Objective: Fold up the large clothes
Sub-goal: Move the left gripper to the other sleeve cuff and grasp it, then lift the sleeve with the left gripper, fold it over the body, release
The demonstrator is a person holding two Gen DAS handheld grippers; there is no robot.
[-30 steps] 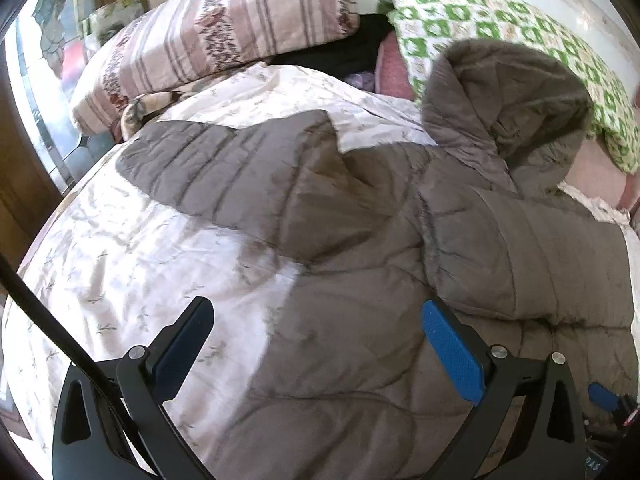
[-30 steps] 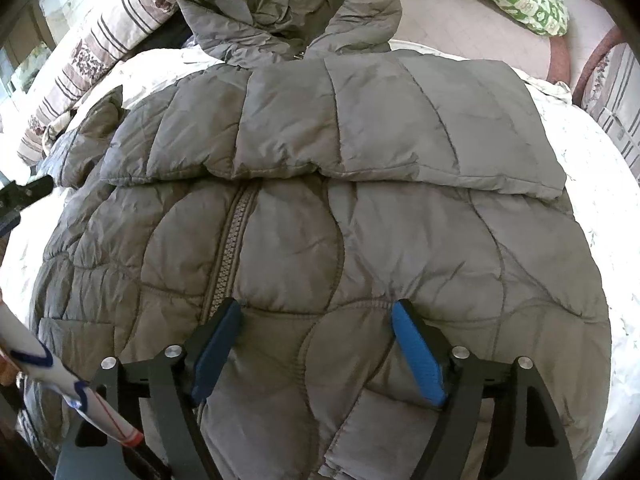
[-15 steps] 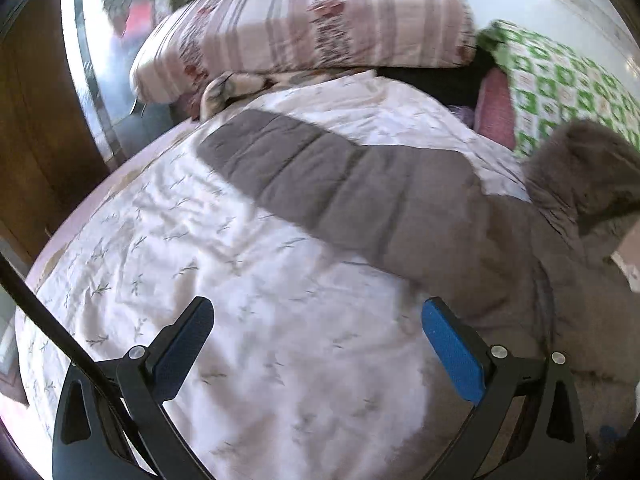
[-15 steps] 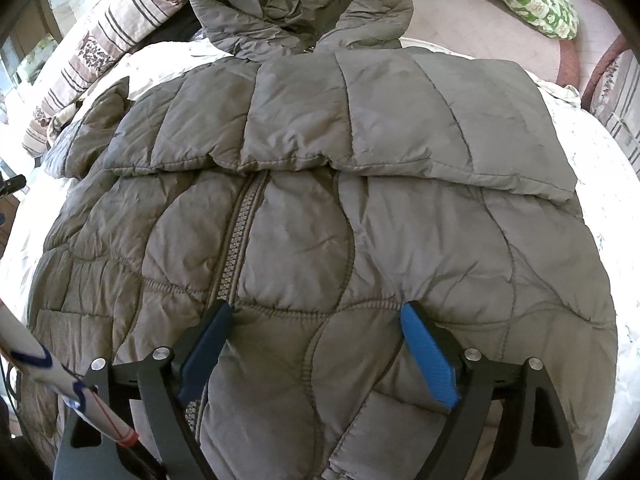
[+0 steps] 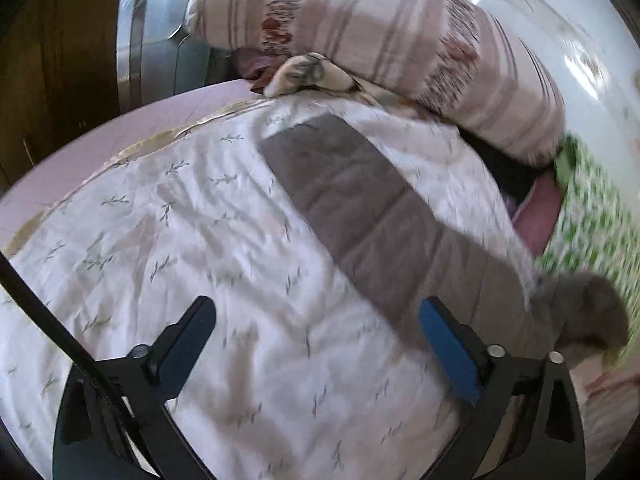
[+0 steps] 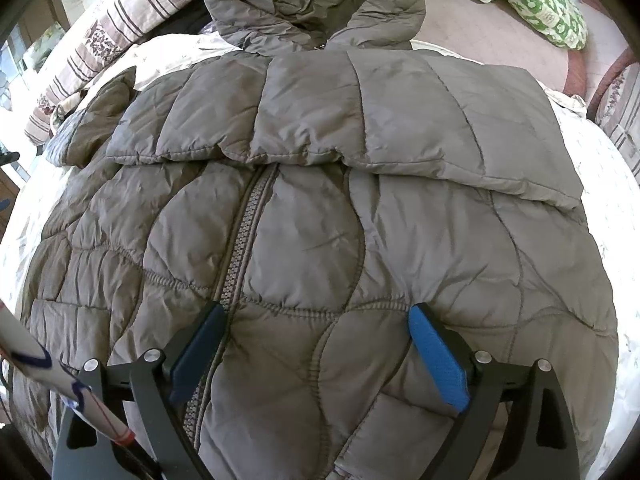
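Left hand-held gripper (image 5: 316,344), empty and narrowing, nears the outstretched sleeve (image 5: 360,208) at one o'clock; slippery padding could escape a shallow pinch.

My right-camera view: jacket (image 6: 320,220) flat on quilt (image 5: 200,240), one sleeve (image 6: 340,108) folded across its chest (hood (image 6: 312,0) beyond); pillow (image 5: 380,40) apparently behind.

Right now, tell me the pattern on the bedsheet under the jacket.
The bedsheet is white with small grey leafy sprigs, showing best in the left wrist view, beside the jacket sleeve.
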